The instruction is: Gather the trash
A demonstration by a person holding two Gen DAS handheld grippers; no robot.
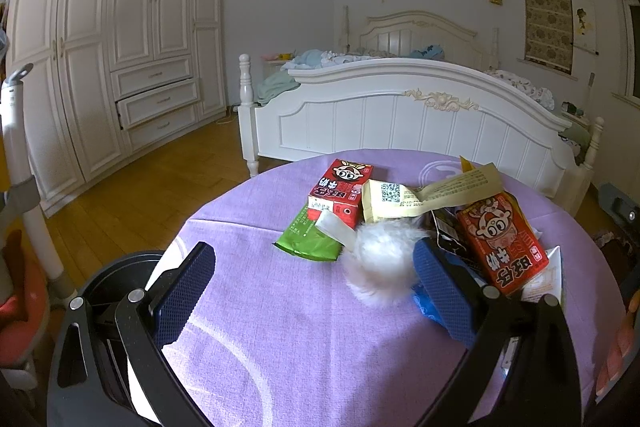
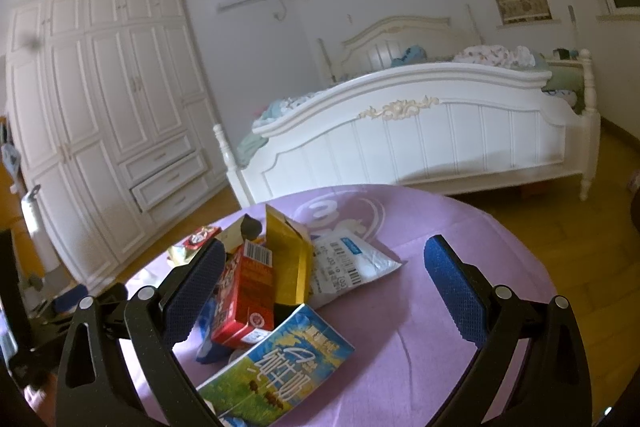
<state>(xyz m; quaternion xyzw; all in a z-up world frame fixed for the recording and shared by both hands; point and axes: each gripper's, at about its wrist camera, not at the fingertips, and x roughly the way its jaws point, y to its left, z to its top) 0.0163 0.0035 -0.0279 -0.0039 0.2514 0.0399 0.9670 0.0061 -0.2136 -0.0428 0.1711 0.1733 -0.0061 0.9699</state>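
A round table with a purple cloth [image 1: 280,339] carries a heap of trash. In the left wrist view I see a red milk carton [image 1: 340,189], a green wrapper [image 1: 308,239], a cream paper pack [image 1: 400,201], a second red carton [image 1: 502,243] and a white fluffy ball [image 1: 382,261]. My left gripper [image 1: 312,279] is open and empty, its right finger beside the ball. In the right wrist view a red carton [image 2: 244,301], a gold bag [image 2: 290,261], a white pouch [image 2: 348,265] and a blue-green milk carton [image 2: 280,359] lie between the fingers of my open, empty right gripper [image 2: 324,275].
A black bin [image 1: 104,291] stands at the table's left edge, below my left finger. A white bed [image 1: 400,115] is behind the table and a white wardrobe [image 1: 100,47] with an open drawer is at the left. Wooden floor [image 1: 132,183] surrounds the table.
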